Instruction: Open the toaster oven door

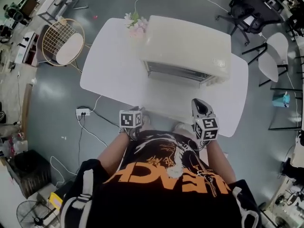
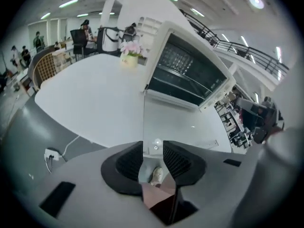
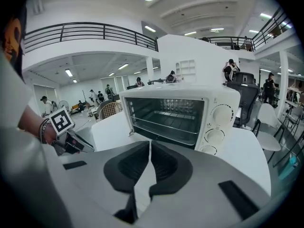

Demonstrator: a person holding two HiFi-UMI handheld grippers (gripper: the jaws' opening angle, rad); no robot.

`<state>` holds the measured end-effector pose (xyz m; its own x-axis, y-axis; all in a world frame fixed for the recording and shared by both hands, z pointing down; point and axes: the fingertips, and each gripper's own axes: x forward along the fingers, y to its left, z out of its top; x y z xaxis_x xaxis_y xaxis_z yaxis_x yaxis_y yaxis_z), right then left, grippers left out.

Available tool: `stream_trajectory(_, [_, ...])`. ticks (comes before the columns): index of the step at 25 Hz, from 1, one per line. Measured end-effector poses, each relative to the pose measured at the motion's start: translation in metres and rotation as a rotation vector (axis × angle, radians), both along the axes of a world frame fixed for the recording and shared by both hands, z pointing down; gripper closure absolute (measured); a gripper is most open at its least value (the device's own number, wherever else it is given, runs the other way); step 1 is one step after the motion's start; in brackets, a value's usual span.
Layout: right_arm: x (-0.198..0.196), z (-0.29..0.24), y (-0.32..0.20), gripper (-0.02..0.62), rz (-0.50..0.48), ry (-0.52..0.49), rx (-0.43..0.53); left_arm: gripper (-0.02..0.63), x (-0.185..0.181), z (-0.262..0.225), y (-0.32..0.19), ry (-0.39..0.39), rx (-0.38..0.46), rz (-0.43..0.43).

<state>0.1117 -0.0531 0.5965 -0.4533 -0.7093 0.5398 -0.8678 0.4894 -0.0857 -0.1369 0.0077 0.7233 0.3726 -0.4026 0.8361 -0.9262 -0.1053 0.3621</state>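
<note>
A cream toaster oven (image 1: 185, 44) stands on the white table (image 1: 109, 70). Its glass door (image 2: 180, 122) hangs down flat toward me, and the wire rack inside (image 3: 166, 120) is in plain sight. The control knobs (image 3: 221, 114) sit on its right side. My left gripper (image 1: 137, 110) hovers at the table's near edge, left of the door. It is open, and nothing is between the jaws (image 2: 153, 148). My right gripper (image 1: 198, 104) is held at the near edge to the right. Its jaws (image 3: 150, 148) stand only a narrow slit apart and hold nothing.
A small pot of pink flowers (image 1: 135, 25) stands at the table's far left corner beside the oven. A wire-backed chair (image 1: 61, 42) is on the left and a white chair (image 1: 275, 56) on the right. A power strip (image 1: 83, 111) with cables lies on the floor.
</note>
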Motion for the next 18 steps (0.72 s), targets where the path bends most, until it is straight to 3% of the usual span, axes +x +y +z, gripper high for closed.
stream_trajectory(5, [-0.017,0.005,-0.002,0.566,-0.037,-0.009,-0.006,0.454,-0.014,0.032,0.003,0.066,-0.086,-0.127])
stream_trajectory(9, [-0.02,0.007,-0.005,0.566,-0.041,-0.01,-0.01,0.461,-0.01,0.042,0.0,0.095,-0.097,-0.12])
stream_trajectory(12, [-0.021,0.007,-0.005,0.566,-0.048,-0.016,-0.018,0.537,-0.009,0.044,-0.007,0.047,-0.084,-0.106])
stream_trajectory(15, [-0.023,0.007,-0.006,0.565,-0.05,-0.023,-0.025,0.537,-0.008,0.044,-0.007,0.009,-0.078,-0.058])
stream_trajectory(18, [-0.02,0.019,-0.005,0.563,-0.051,-0.009,-0.062,0.529,-0.009,0.046,-0.008,0.05,-0.1,-0.058])
